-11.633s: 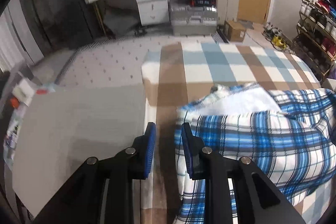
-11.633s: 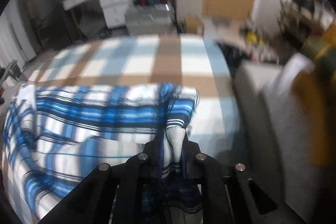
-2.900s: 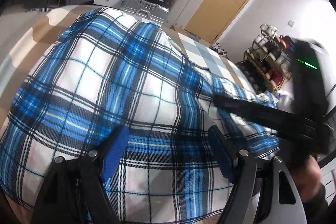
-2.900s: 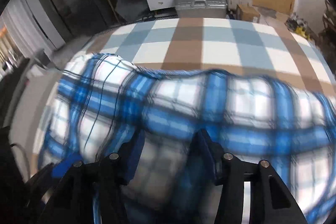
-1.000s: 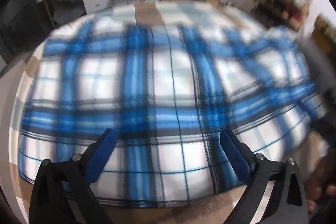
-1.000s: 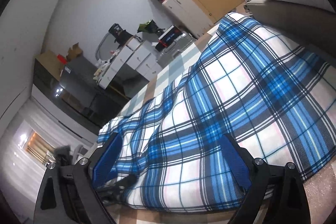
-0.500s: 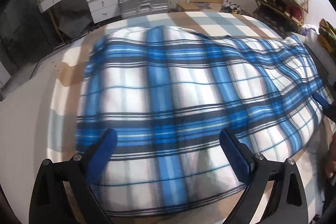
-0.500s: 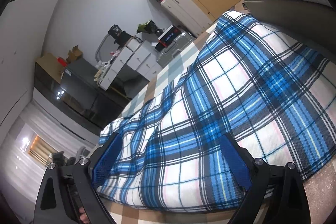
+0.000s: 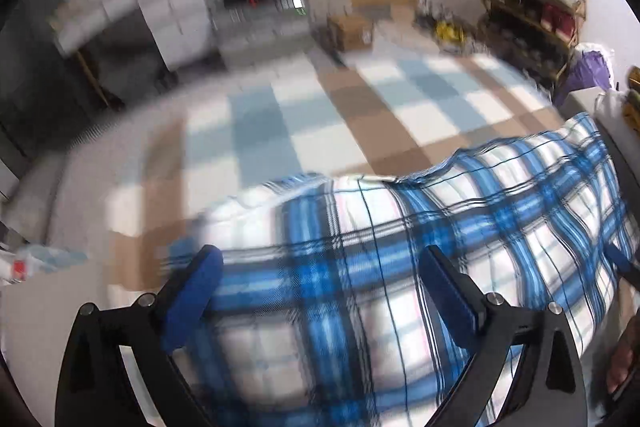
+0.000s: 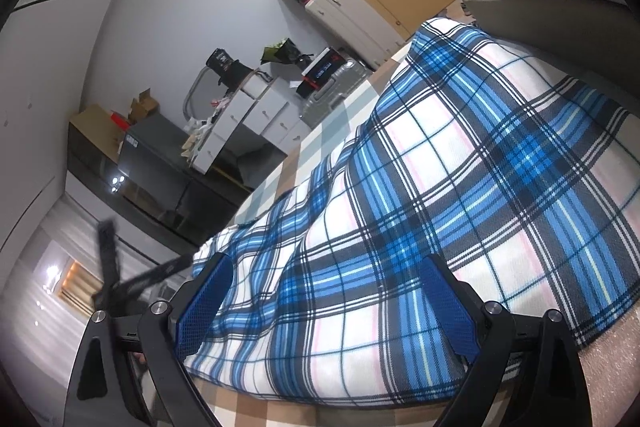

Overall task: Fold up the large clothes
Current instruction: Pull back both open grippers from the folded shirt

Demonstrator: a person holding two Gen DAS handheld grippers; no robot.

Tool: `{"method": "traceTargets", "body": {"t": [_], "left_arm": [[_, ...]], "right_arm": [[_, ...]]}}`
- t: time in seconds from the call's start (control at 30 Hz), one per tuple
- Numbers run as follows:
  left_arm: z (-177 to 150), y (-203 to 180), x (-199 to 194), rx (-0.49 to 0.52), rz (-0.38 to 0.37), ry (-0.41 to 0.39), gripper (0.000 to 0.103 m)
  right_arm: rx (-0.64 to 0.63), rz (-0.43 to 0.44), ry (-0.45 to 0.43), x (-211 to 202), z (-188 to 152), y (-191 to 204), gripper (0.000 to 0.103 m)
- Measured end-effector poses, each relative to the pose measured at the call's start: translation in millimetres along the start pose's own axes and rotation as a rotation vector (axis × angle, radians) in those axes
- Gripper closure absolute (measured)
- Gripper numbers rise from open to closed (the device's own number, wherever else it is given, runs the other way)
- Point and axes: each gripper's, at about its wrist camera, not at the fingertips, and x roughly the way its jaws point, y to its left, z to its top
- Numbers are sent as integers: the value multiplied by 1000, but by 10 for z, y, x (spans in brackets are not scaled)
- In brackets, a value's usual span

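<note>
Hovering with jaws wide apart, the left gripper [image 9: 320, 291] frames the plaid garment [image 9: 440, 239] filling the lower right of a blurred view, on the checked bedspread [image 9: 320, 131]. Right view: the right gripper [image 10: 324, 303], likewise spread and empty, sits low over it. Soft, light, floppy cloth; best pinched at an edge or corner.

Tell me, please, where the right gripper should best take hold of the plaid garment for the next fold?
Probably the near hem of the plaid garment, coming in low from the front. That edge lies flat on the bed cover, right between the open right gripper's fingers.
</note>
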Motion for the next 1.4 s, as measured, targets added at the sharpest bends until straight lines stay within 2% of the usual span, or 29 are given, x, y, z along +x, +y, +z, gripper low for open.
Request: {"method": "traceTargets", "body": {"t": [0.07, 0.1, 0.13, 0.2, 0.23, 0.27, 0.33, 0.4, 0.43, 0.47, 0.5, 0.53, 0.6, 0.67, 0.77, 0.83, 0.9, 0.93, 0.97, 1.0, 1.03, 1.07, 1.1, 1.17, 1.27, 1.33, 1.37, 1.4], "left_arm": [[-142, 85, 332, -71, -63, 123, 7], [-130, 121, 490, -99, -93, 160, 6], [-62, 90, 492, -85, -90, 125, 6], [-32, 38, 470, -65, -71, 154, 7], [-16, 8, 385, -71, -59, 144, 10], [5, -59, 255, -59, -67, 115, 14], [34, -260, 14, 10, -101, 46, 13], [12, -408, -85, 80, -64, -12, 12], [-38, -459, -25, 106, -43, -2, 12], [-107, -465, 131, 108, -25, 45, 12], [-157, -416, 356, 88, -11, 116, 12], [-189, -283, 497, 62, -21, 153, 11], [-281, -156, 458, -11, -80, 86, 9], [-306, -77, 332, -81, -98, 84, 9], [-410, 57, -79, -166, -105, -15, 9], [-511, 96, -299, -203, -73, -50, 9], [-721, 159, -450, -235, -89, -83, 9], [-826, 178, -503, -243, -79, -92, 9], [-926, 177, -529, -240, -38, -90, 9], [-1020, 151, -552, -222, 10, -94, 9], [-1066, 145, -537, -205, 34, -106, 9], [-1172, 121, -584, -186, 53, -115, 9], [-1206, 103, -540, -179, 65, -116, 9], [-1327, 145, -554, -181, 83, -117, 9], [-1525, 277, -673, -254, 83, -109, 9], [-1611, 365, -718, -330, 57, -101, 9], [-1662, 411, -706, -371, 56, -90, 9], [-1719, 438, -714, -398, 47, -80, 9]], "right_arm": [[1, 5, 3, 5, 6, -5, 7], [2, 8, 5, 9, 6, -7, 7], [3, 11, 7, 11, 11, -10, 7], [2, 14, 12, 14, 17, -14, 7], [1, 17, 13, 16, 18, -14, 7], [0, 21, 15, 19, 19, -12, 7], [0, 23, 17, 23, 22, -6, 7], [1, 23, 14, 20, 22, -1, 7], [3, 22, 13, 18, 25, 1, 7], [4, 20, 11, 15, 24, -2, 7], [6, 18, 9, 11, 23, -6, 7], [7, 16, 8, 8, 25, -13, 7], [8, 10, 4, 0, 24, -16, 7], [3, -11, -3, -11, 19, -24, 7], [-85, -109, 15, 17, 72, 121, 6], [-259, -195, 26, 57, 206, 398, 6], [-428, -316, -1, 129, 381, 647, 6], [-514, -403, 16, 255, 496, 734, 6], [-564, -477, 55, 401, 592, 755, 8], [-599, -542, 123, 584, 691, 722, 16], [-620, -609, 199, 783, 777, 628, 37], [-612, -684, 278, 969, 836, 471, 46], [-578, -715, 356, 1111, 852, 286, 53], [-585, -662, 356, 1111, 857, 204, 51], [-569, -665, 402, 997, 883, 271, 54], [-564, -585, 325, 706, 827, 450, 53], [-581, -534, 292, 517, 749, 547, 49], [-592, -506, 278, 379, 678, 599, 35]]}}
